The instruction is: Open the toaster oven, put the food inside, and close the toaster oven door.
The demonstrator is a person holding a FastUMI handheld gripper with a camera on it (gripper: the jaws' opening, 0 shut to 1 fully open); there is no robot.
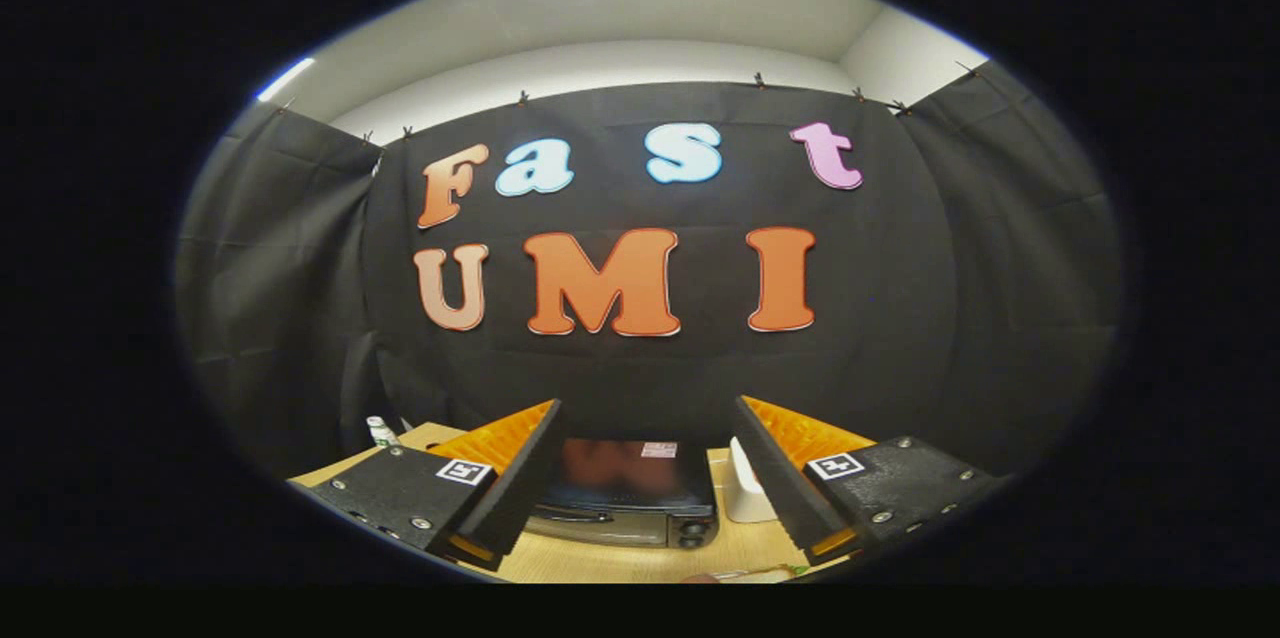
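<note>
Gripper (640, 508): jaws spread wide, nothing held, raised well above the wooden table (590, 563). Toaster oven (625, 493): at the table's back edge, seen between the fingers, door shut. White container (745, 493): just beside it. Step judged: approach; descent to the door handle (570, 515) required.

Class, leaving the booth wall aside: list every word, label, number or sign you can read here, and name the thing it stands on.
No text here is readable.
On top of the toaster oven, a pale sticker: too blurred to read.
On the bottle, a label: too small to read.
On the gripper, jaws wide open, two square markers: coded patterns, no words.
</note>
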